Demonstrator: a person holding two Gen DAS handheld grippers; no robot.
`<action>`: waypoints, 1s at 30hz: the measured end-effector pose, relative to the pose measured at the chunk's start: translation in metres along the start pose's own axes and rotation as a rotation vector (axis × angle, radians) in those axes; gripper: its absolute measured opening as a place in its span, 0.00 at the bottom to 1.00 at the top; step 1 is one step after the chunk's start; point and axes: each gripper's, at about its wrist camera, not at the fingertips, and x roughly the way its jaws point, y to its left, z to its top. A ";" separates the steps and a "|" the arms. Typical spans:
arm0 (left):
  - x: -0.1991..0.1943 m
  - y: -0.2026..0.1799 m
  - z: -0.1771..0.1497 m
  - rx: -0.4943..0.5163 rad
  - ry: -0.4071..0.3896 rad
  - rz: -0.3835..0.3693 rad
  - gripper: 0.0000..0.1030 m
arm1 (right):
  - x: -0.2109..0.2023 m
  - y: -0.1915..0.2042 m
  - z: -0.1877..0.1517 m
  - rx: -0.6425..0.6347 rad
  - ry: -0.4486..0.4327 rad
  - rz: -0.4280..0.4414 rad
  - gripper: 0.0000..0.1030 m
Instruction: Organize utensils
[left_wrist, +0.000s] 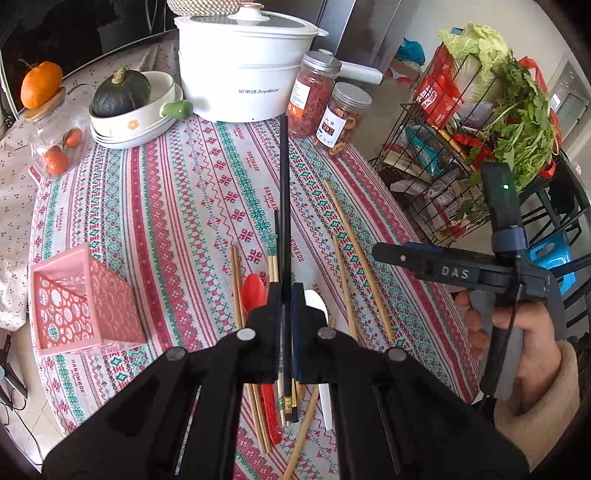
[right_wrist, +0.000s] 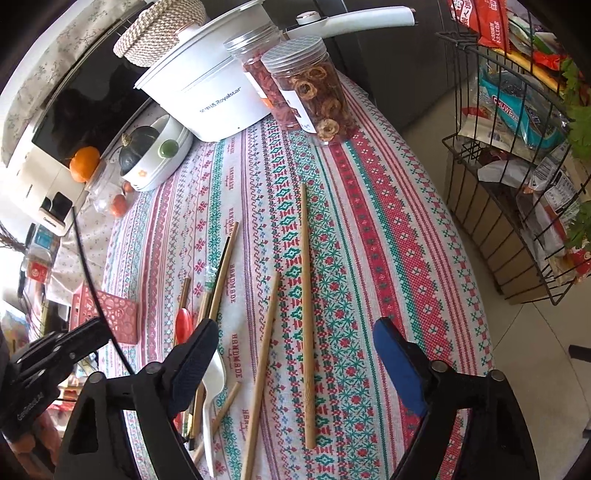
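Two grippers over a patterned tablecloth (right_wrist: 369, 206), left gripper (left_wrist: 285, 295) clamped on a black chopstick (left_wrist: 283, 177) raised above the utensil pile, right gripper (right_wrist: 295, 343) open and empty above two bamboo chopsticks (right_wrist: 307, 314), pink holder (left_wrist: 74, 299) at left

Daylit room: patterned tablecloth (left_wrist: 177, 206), wire rack (right_wrist: 517, 229), tiled floor (right_wrist: 535, 350).

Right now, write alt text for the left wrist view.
The left gripper is shut on a black chopstick above a patterned tablecloth strewn with wooden chopsticks and spoons; a pink basket lies left.
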 end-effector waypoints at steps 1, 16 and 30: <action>-0.006 0.000 -0.007 -0.001 -0.016 0.001 0.05 | 0.004 0.001 0.001 -0.006 0.001 -0.008 0.60; -0.072 0.032 -0.063 -0.057 -0.236 0.030 0.05 | 0.052 0.026 0.007 -0.182 -0.007 -0.219 0.08; -0.121 0.026 -0.075 -0.026 -0.417 0.080 0.05 | -0.028 0.090 -0.020 -0.276 -0.290 -0.148 0.07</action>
